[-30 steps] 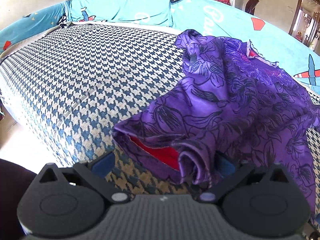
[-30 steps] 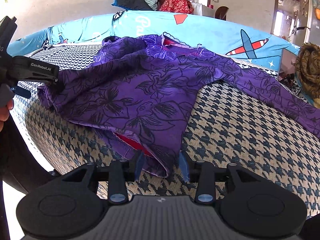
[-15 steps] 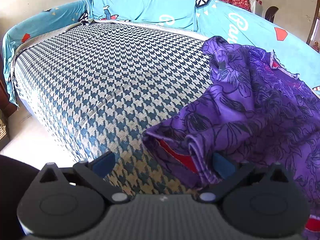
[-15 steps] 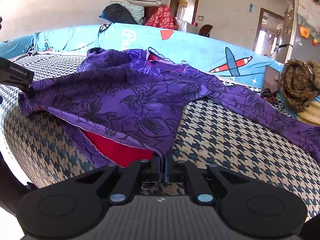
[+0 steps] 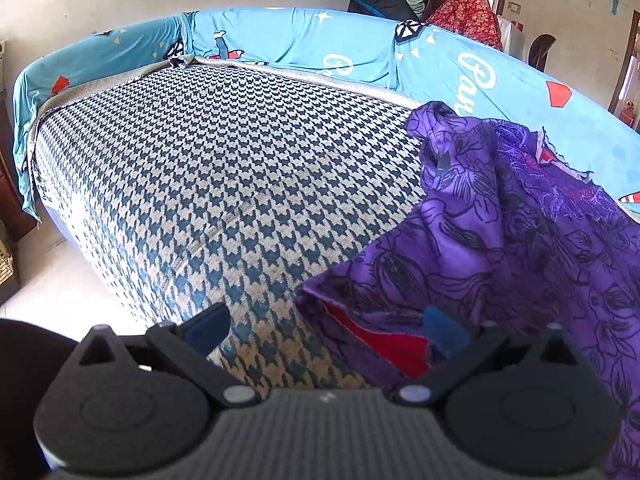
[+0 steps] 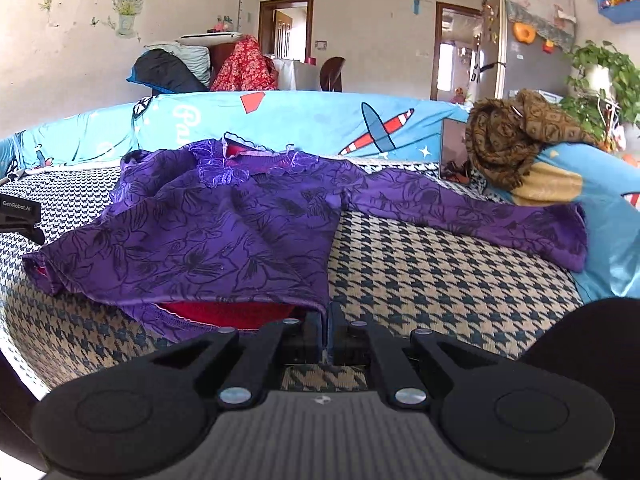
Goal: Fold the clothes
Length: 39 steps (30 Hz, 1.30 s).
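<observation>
The purple top (image 6: pixel 224 240) lies spread over the checked bed (image 6: pixel 440 280), filling the middle left of the right wrist view, with one long sleeve (image 6: pixel 480 220) stretched toward the right edge of the frame and up against the blue cover (image 6: pixel 304 124) around the bed. The fold looks barely begun: the body is unfolded, both sleeves are out, and the red lining shows at the hem in the lower middle. The right gripper (image 6: pixel 327 332) is fully closed, its jaws pinched on the hem's corner at the bottom centre of its view. The left gripper (image 5: pixel 324 328) stands wide open in the lower part of its view; the other hem corner lies against its right finger (image 5: pixel 444 330) but nothing presses on it, so that side is not yet held. What remains, by my reading, is gripping the second corner, lifting the hem over, then tucking the sleeves.
</observation>
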Motion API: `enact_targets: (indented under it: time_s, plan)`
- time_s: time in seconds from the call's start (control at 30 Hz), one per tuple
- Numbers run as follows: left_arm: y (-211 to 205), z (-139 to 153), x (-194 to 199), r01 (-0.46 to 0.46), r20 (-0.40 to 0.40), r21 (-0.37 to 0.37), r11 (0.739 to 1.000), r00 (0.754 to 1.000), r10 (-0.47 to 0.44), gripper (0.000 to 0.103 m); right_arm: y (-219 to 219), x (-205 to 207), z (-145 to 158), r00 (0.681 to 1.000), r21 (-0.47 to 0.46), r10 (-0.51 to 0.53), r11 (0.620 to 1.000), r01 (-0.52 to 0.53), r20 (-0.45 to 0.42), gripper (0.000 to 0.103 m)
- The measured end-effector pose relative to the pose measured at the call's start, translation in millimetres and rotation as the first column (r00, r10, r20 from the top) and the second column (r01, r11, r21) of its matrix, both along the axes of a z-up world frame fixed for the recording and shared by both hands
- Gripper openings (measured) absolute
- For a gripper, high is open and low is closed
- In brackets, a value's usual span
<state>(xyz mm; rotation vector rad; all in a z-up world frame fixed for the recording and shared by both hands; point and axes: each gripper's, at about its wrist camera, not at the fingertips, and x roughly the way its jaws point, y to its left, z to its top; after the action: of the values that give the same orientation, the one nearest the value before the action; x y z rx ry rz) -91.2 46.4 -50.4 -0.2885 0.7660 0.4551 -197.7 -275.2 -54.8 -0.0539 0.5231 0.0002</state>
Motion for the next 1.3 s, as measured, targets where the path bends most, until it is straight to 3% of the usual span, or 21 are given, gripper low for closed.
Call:
enact_targets:
  time_s: [0.17,0.33,0.4,0.63,0.87,1.07,1.3]
  plan:
    - [0.6,3.2,-3.6,0.004,0.009,-0.001,1.0,1.0,-0.004,0.103,-1.8,-9.2,3.7,0.997,-0.048,-0.079,0.996,0.08,0.01,0.002]
    - [1.3,5.0,-4.5,0.009,0.006,0.0,1.0,1.0,-0.009,0.103,-16.6,-9.2,5.0,0.976,-0.031,-0.218,0.976,0.217,-0.002,0.002]
    - [3.3,6.2,-5.3,0.007,0.011,-0.013,1.0,1.0,-0.007,0.103,-22.7,-12.6,7.8,0.974,0.002,-0.226,0.974,0.226,0.003,0.003]
    - [8.8,15.9,0.3,0.018,-0.003,-0.016,1.0,1.0,-0.018,0.103,-3.2,-15.7,4.9,1.0,0.007,0.0,1.0,0.0,-0.007,0.006]
    - [19.7,9.7,4.1,-0.003,-0.057,-0.016,1.0,0.998,0.002,0.103,29.3,-6.8,-2.9,0.973,0.012,0.224,0.975,-0.223,-0.062,0.006]
    - [25.4,5.9,1.1,0.024,-0.101,0.033,0.999,0.995,-0.021,0.103,51.5,3.5,-6.7,0.942,0.011,0.328,0.944,-0.328,-0.075,0.008]
    - [30.9,-6.6,0.2,0.056,-0.16,0.09,0.994,0.986,-0.041,0.103,71.8,30.0,-0.2,0.923,0.027,0.382,0.924,-0.381,-0.052,0.012]
